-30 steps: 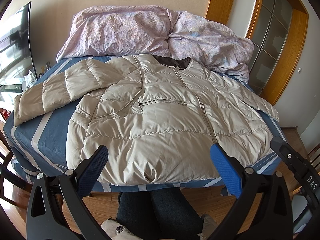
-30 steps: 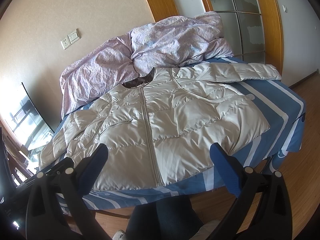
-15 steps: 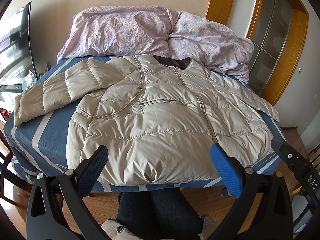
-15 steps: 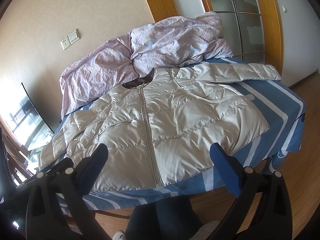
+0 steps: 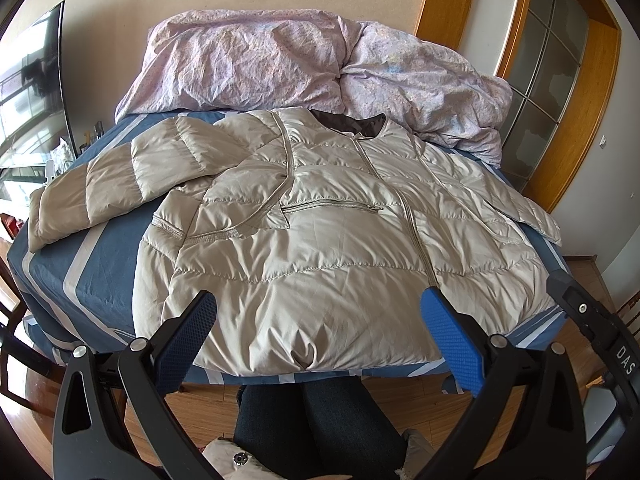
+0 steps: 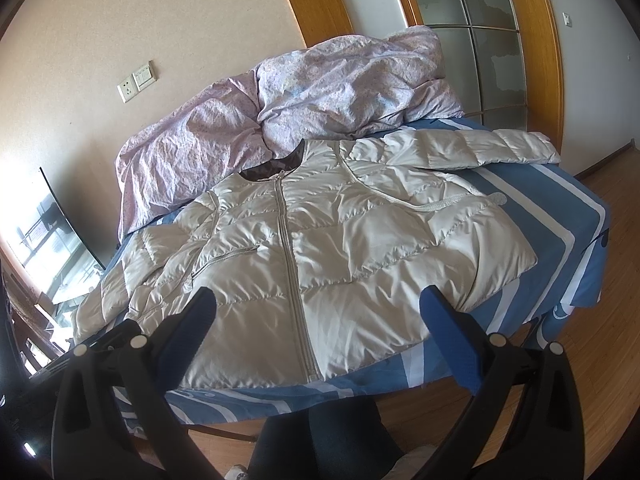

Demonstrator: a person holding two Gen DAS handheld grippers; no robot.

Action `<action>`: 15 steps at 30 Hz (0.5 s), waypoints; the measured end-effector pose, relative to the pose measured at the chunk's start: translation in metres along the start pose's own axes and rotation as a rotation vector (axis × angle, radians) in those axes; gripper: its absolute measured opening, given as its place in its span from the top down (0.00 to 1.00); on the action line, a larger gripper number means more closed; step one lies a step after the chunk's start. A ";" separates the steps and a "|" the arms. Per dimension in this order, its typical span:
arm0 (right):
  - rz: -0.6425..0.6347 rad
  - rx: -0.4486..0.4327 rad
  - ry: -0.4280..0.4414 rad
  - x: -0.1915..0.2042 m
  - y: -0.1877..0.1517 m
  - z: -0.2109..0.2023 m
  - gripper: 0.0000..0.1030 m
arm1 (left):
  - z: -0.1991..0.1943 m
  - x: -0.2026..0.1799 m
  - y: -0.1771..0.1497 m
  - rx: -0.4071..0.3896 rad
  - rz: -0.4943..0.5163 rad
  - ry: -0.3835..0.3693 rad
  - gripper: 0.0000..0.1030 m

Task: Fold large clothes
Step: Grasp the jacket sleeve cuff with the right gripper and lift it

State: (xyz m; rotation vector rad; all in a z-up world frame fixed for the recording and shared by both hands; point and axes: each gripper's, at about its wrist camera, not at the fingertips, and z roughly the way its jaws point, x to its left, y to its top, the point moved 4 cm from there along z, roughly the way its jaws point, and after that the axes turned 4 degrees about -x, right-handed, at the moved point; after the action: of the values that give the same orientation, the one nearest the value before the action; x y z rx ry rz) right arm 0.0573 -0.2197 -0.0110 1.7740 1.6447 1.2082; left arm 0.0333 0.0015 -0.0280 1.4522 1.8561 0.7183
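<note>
A beige quilted puffer jacket (image 5: 328,240) (image 6: 332,248) lies front up and zipped on the blue striped bed, collar toward the pillows, hem at the near edge. Its left sleeve (image 5: 108,184) stretches out to the left; its right sleeve (image 6: 480,148) reaches toward the far right corner. My left gripper (image 5: 318,320) hovers open above the hem, holding nothing. My right gripper (image 6: 318,316) is open too, near the hem by the zipper's lower end, also empty. Part of the right gripper's black body (image 5: 592,320) shows at the right edge of the left wrist view.
A crumpled lilac duvet (image 5: 304,64) (image 6: 304,100) is heaped at the head of the bed (image 5: 92,264) against the wall. A person's dark trouser legs (image 5: 312,424) stand at the bed's near edge. A wood-framed glass door (image 6: 492,40) is on the right, a screen (image 5: 28,80) on the left.
</note>
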 end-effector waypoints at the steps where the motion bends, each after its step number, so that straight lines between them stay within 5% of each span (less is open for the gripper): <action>1: 0.010 0.005 0.009 -0.003 0.002 0.003 0.02 | 0.002 0.000 0.001 0.003 -0.001 0.001 0.01; 10: 0.092 0.027 0.007 -0.053 0.042 0.059 0.02 | 0.034 0.002 0.022 0.032 0.037 0.014 0.01; 15: 0.228 0.065 -0.044 -0.122 0.079 0.106 0.02 | 0.063 0.007 0.037 0.097 -0.008 -0.081 0.01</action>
State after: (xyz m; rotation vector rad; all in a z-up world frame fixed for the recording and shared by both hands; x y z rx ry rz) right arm 0.1992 -0.3258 -0.0405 2.0590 1.5043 1.2131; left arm 0.1042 0.0186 -0.0407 1.5116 1.8554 0.5646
